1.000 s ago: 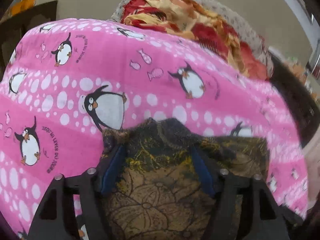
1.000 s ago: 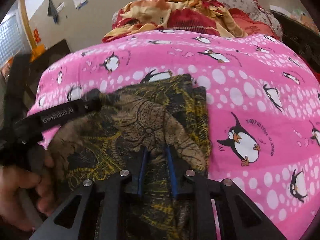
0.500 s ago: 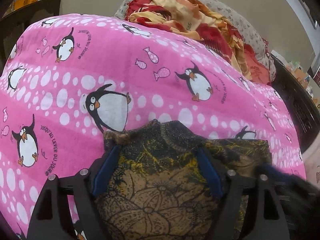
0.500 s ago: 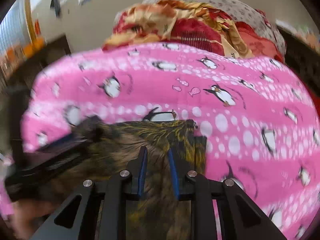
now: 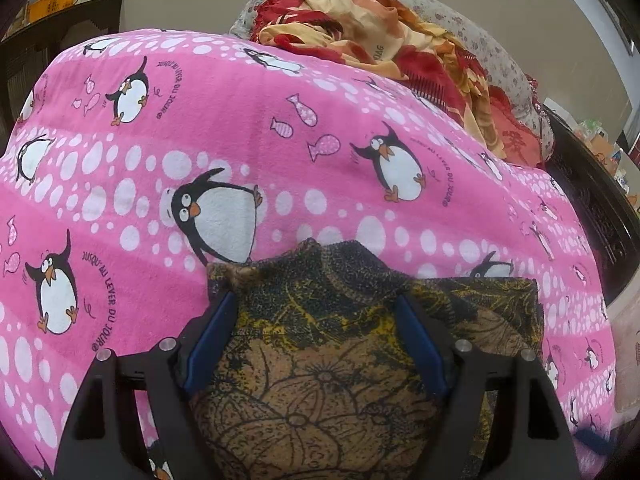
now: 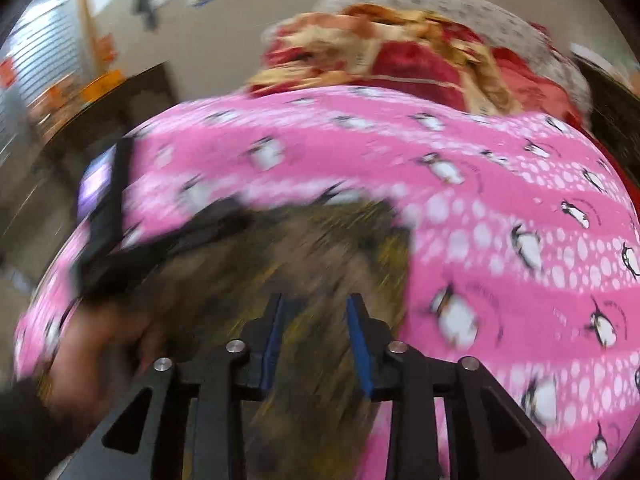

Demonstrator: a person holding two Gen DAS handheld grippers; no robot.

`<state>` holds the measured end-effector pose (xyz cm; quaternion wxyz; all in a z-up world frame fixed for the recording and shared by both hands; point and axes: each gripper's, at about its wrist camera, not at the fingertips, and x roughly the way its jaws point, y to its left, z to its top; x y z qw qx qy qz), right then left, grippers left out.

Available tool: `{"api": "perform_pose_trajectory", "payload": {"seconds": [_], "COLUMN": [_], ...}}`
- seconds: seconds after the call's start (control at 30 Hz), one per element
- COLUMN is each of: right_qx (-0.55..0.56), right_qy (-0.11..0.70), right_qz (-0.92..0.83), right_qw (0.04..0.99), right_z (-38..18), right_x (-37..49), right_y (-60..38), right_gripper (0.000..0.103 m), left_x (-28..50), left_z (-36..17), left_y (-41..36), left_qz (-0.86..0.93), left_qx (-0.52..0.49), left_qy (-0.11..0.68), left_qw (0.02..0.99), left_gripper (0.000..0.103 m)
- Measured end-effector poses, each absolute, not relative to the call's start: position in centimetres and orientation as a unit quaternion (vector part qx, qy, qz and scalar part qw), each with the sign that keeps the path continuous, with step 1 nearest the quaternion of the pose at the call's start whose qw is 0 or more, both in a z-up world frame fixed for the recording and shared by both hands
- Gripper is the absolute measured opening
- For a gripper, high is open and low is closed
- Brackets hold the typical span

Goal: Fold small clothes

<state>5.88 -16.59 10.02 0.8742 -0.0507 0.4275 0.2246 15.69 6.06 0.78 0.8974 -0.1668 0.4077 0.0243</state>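
Note:
A folded small garment (image 5: 320,360), brown and black with yellow print, lies on the pink penguin blanket (image 5: 240,140). My left gripper (image 5: 314,304) stands wide over its near part, one blue pad on each side of a raised fold, neither pinching it. In the right wrist view, blurred by motion, the garment (image 6: 320,264) sits below my right gripper (image 6: 316,336). Its jaws are opening and nothing is caught between the blue pads. The left gripper (image 6: 160,240) and the hand (image 6: 92,344) holding it show as a dark smear at the garment's left edge.
A crumpled red and orange blanket (image 5: 380,40) and a flowered pillow (image 5: 492,52) lie at the far end of the bed. Dark wooden furniture (image 5: 592,200) borders the right side, and a dark cabinet (image 5: 60,28) stands at the far left.
My right gripper has lifted off the garment and its jaws have parted. The left jaws spread a little wider and stay in place. The garment has not shifted.

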Motion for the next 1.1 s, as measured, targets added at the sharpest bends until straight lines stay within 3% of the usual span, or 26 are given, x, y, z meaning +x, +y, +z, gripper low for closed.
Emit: {"api": "perform_pose_trajectory", "payload": {"seconds": [0.03, 0.1, 0.13, 0.2, 0.27, 0.37, 0.5, 0.57, 0.63, 0.7, 0.73, 0.77, 0.83, 0.9, 1.0, 1.1], "right_qx": [-0.075, -0.109, -0.077, 0.019, 0.058, 0.020, 0.013, 0.009, 0.002, -0.031, -0.053, -0.065, -0.070, -0.077, -0.038, -0.052], "right_qy": [0.430, 0.451, 0.466, 0.469, 0.482, 0.477, 0.448, 0.409, 0.376, 0.362, 0.367, 0.381, 0.421, 0.447, 0.414, 0.398], "right_qz": [0.236, 0.221, 0.221, 0.245, 0.267, 0.256, 0.228, 0.206, 0.211, 0.233, 0.237, 0.247, 0.248, 0.224, 0.231, 0.227], "right_qw": [0.868, 0.858, 0.853, 0.848, 0.833, 0.841, 0.864, 0.889, 0.902, 0.902, 0.898, 0.889, 0.870, 0.863, 0.880, 0.887], "right_z": [9.2, 6.4, 4.1, 2.8, 2.8, 3.4, 5.6, 7.6, 9.6, 10.5, 10.5, 10.1, 8.1, 5.3, 4.6, 4.5], "right_x": [4.1, 3.0, 3.0, 3.9, 4.9, 4.0, 2.5, 1.5, 1.3, 1.5, 1.8, 2.8, 4.4, 5.6, 5.0, 4.5], "right_y": [-16.3, -16.4, -17.6, -20.2, -21.3, -20.4, -20.7, -21.0, -20.3, -18.6, -17.5, -16.3, -15.3, -15.6, -16.7, -16.2], "right_gripper": [0.052, 0.062, 0.070, 0.076, 0.076, 0.076, 0.076, 0.073, 0.060, 0.019, 0.012, 0.012, 0.011, 0.008, 0.008, 0.009], "left_x": [15.7, 15.8, 15.8, 15.8, 16.1, 14.2, 7.2, 2.8, -0.9, -2.7, -2.9, -3.1, -3.6, -3.9, -3.9, -3.9], "left_z": [0.8, 0.8, 0.8, 0.9, 1.5, 4.3, 8.2, 8.8, 8.0, 6.3, 5.5, 3.9, 2.2, 1.8, 1.6, 1.5], "left_y": [6.0, 6.0, 5.9, 5.8, 6.0, 7.0, 7.0, 6.0, 4.7, 4.0, 3.9, 3.9, 3.9, 3.8, 3.9, 3.8], "left_qz": [0.025, 0.025, 0.026, 0.027, 0.017, 0.000, -0.038, -0.068, -0.085, -0.077, -0.077, -0.072, -0.051, -0.050, -0.050, -0.066], "left_qx": [-0.166, -0.164, -0.163, -0.161, -0.158, -0.155, -0.122, -0.103, -0.089, -0.086, -0.094, -0.108, -0.109, -0.110, -0.116, -0.120], "left_qy": [0.408, 0.408, 0.409, 0.412, 0.428, 0.424, 0.385, 0.367, 0.363, 0.376, 0.388, 0.413, 0.418, 0.408, 0.406, 0.390], "left_qw": [0.897, 0.897, 0.898, 0.896, 0.890, 0.892, 0.914, 0.922, 0.923, 0.920, 0.914, 0.902, 0.900, 0.905, 0.905, 0.911], "left_gripper": [0.080, 0.080, 0.081, 0.081, 0.081, 0.081, 0.081, 0.081, 0.079, 0.058, 0.042, 0.026, 0.021, 0.021, 0.022, 0.034]}}
